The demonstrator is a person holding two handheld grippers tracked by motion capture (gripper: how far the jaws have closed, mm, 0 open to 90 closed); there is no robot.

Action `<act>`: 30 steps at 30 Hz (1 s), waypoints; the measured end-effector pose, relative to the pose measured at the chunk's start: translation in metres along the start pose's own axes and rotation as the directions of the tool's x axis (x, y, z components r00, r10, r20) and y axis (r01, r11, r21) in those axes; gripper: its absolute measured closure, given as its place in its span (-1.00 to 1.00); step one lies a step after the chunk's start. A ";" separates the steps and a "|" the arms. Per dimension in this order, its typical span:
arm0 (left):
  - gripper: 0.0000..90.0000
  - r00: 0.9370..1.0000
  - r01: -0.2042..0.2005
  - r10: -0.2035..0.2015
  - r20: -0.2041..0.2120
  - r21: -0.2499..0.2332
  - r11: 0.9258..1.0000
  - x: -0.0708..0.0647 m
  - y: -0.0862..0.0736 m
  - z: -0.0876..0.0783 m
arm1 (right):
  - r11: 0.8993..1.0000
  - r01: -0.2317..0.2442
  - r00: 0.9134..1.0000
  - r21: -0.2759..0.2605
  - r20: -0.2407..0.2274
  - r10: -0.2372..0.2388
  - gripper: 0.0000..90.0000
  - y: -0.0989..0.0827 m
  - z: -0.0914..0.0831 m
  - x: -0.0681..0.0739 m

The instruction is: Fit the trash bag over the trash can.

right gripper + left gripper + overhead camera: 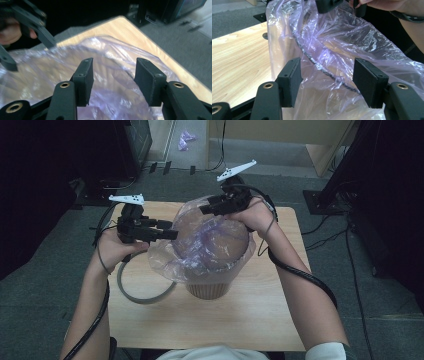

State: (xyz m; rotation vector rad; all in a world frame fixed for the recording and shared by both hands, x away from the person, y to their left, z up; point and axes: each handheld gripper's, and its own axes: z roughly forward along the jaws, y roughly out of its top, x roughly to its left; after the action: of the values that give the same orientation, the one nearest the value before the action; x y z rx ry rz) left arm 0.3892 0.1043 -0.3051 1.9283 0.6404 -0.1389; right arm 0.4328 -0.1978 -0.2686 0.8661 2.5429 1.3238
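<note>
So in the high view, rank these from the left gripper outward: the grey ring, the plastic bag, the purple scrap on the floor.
From the left gripper:
1. Plastic bag, right at its jaw tips, over the bin.
2. Grey ring, flat on the table below that hand.
3. Purple scrap, on the floor beyond the table.

High view looks down; both gripper views closely share the plastic bag (210,245).

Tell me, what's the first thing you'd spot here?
The big crinkly clear bag puffed over a brown bin in the middle of the wooden table. A black gripper sits at each side of it, the left gripper and the right gripper, both with jaws apart. A grey ring lies on the table beside the bin.
</note>
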 end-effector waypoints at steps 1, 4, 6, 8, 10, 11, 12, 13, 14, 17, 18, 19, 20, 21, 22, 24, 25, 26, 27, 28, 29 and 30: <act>-0.13 1.000 0.001 -0.001 -0.001 0.001 1.000 0.001 0.000 0.000 | 1.000 0.010 1.000 0.001 0.000 -0.010 0.10 -0.002 0.001 -0.002; -0.14 1.000 0.007 -0.007 0.004 0.005 1.000 0.002 -0.001 0.001 | 1.000 -0.018 1.000 0.009 0.005 0.018 0.04 -0.004 0.003 -0.007; -0.14 1.000 0.007 -0.007 0.004 0.007 1.000 0.002 -0.002 0.002 | 0.998 -0.037 0.999 0.043 -0.001 0.037 -0.04 -0.006 0.006 -0.009; -0.14 1.000 0.011 -0.011 0.009 0.009 1.000 0.002 -0.002 0.002 | 0.996 -0.044 0.999 0.082 -0.008 0.045 -0.13 -0.010 0.009 -0.010; -0.15 1.000 0.013 -0.013 0.011 0.009 1.000 0.002 -0.002 0.003 | 0.991 -0.068 0.997 0.112 -0.016 0.070 -0.15 -0.012 0.011 -0.012; -0.15 1.000 0.013 -0.013 0.011 0.010 1.000 0.002 -0.002 0.003 | 0.991 -0.073 0.997 0.109 -0.019 0.076 -0.16 -0.012 0.010 -0.013; -0.15 1.000 0.013 -0.014 0.012 0.011 1.000 0.002 -0.002 0.004 | 0.991 -0.075 0.997 0.109 -0.027 0.079 -0.17 -0.013 0.010 -0.013; -0.15 1.000 0.012 -0.013 0.014 0.014 1.000 0.002 -0.002 0.004 | 0.991 -0.072 0.997 0.110 -0.028 0.075 -0.15 -0.013 0.009 -0.013; -0.15 1.000 0.011 -0.011 0.014 0.014 1.000 0.001 -0.002 0.005 | 0.992 -0.064 0.997 0.105 -0.025 0.067 -0.16 -0.012 0.007 -0.014; -0.15 1.000 0.007 -0.007 0.007 0.011 1.000 0.000 -0.001 0.005 | 0.998 -0.051 0.999 0.035 0.006 0.051 -0.20 -0.006 -0.002 -0.011; -0.15 1.000 0.004 -0.004 0.006 0.009 1.000 0.000 -0.001 0.004 | 0.998 -0.055 0.998 0.003 0.018 0.055 -0.20 -0.003 -0.006 -0.010; -0.15 1.000 0.002 -0.002 0.005 0.007 1.000 0.000 0.000 0.004 | 0.998 -0.060 0.998 -0.023 0.013 0.060 -0.16 0.001 -0.010 -0.008; -0.15 1.000 0.001 -0.001 0.005 0.007 1.000 -0.001 0.000 0.003 | 0.998 -0.056 0.998 -0.042 0.001 0.056 -0.06 0.005 -0.014 -0.005; -0.15 1.000 0.001 -0.001 0.003 0.006 1.000 -0.002 0.000 0.003 | 0.997 -0.052 0.999 -0.056 -0.015 0.051 0.08 0.008 -0.018 -0.001; -0.14 1.000 0.000 0.000 0.003 0.007 1.000 -0.003 0.001 0.002 | 0.997 -0.048 0.998 -0.067 -0.036 0.046 0.20 0.010 -0.021 0.004; -0.14 1.000 -0.002 0.002 0.005 0.012 1.000 -0.004 0.001 0.001 | 0.997 -0.037 0.995 -0.074 -0.093 0.030 0.35 0.010 -0.021 0.015; -0.13 1.000 -0.004 0.004 0.002 0.010 1.000 -0.004 0.001 0.001 | 0.998 -0.030 0.993 -0.064 -0.114 0.022 0.39 0.009 -0.019 0.022; -0.13 1.000 -0.004 0.004 0.002 0.009 1.000 -0.004 0.002 0.000 | 0.999 -0.011 0.991 -0.045 -0.134 0.004 0.42 0.006 -0.015 0.028; -0.13 1.000 -0.001 0.001 0.001 0.009 1.000 -0.004 0.002 0.000 | 1.000 -0.002 0.990 -0.031 -0.142 -0.003 0.47 0.004 -0.013 0.032; -0.13 1.000 0.000 0.000 0.001 0.008 1.000 -0.004 0.002 -0.001 | 1.000 0.006 0.986 -0.020 -0.165 -0.009 0.50 0.002 -0.008 0.038; -0.13 1.000 -0.002 0.002 0.000 0.008 1.000 -0.004 0.002 -0.002 | 1.000 0.007 0.984 -0.013 -0.178 -0.009 0.54 0.001 -0.006 0.042; -0.13 1.000 0.002 -0.002 -0.002 0.005 1.000 -0.004 0.001 -0.002 | 1.000 0.014 0.982 -0.003 -0.190 -0.015 0.56 -0.001 -0.003 0.046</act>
State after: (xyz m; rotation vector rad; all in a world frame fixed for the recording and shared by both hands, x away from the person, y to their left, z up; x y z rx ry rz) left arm 0.3861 0.1042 -0.3016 1.9327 0.6438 -0.1392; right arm 0.3934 -0.1752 -0.2615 0.7522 2.6829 1.4703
